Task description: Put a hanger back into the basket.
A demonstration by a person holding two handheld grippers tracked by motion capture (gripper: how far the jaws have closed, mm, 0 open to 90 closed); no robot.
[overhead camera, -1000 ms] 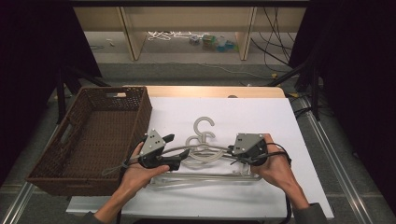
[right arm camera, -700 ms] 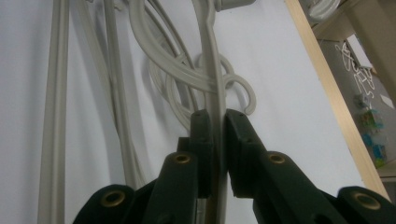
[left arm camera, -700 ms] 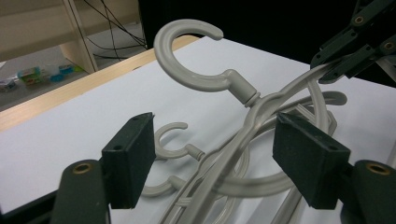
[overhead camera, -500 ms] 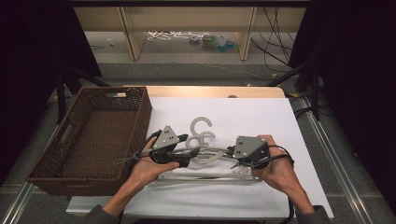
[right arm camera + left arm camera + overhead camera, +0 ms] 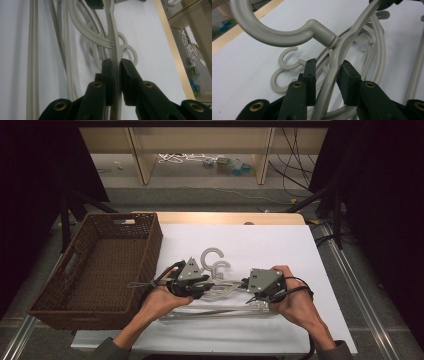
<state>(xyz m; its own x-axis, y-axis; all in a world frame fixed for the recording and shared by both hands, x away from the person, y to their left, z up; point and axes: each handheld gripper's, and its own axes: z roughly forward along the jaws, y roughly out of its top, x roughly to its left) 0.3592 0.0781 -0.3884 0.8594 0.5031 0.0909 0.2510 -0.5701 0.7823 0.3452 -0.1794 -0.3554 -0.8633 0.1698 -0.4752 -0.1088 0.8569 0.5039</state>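
Observation:
Several grey plastic hangers [image 5: 220,292] lie tangled on the white table sheet [image 5: 280,250]. The top hanger [image 5: 342,42] is lifted, and its big hook [image 5: 269,37] curves to the left in the left gripper view. My left gripper [image 5: 328,72] [image 5: 206,287] straddles this hanger's arm just below the neck. Its jaws have just been closing; the right pad [image 5: 348,80] touches the arm, but a gap remains at the left pad [image 5: 310,75]. My right gripper [image 5: 115,66] [image 5: 247,291] is shut on the same hanger's arm [image 5: 113,37] farther along.
A brown wicker basket [image 5: 150,240] stands at the left edge of the sheet, close to my left hand. Two more hanger hooks [image 5: 284,67] lie flat on the sheet. A wooden strip [image 5: 225,218] borders the table's far edge, with shelves [image 5: 200,150] behind.
My left gripper has moved right, from near the basket to the hanger's neck, and its jaws have narrowed around the hanger's arm. The right gripper has held still.

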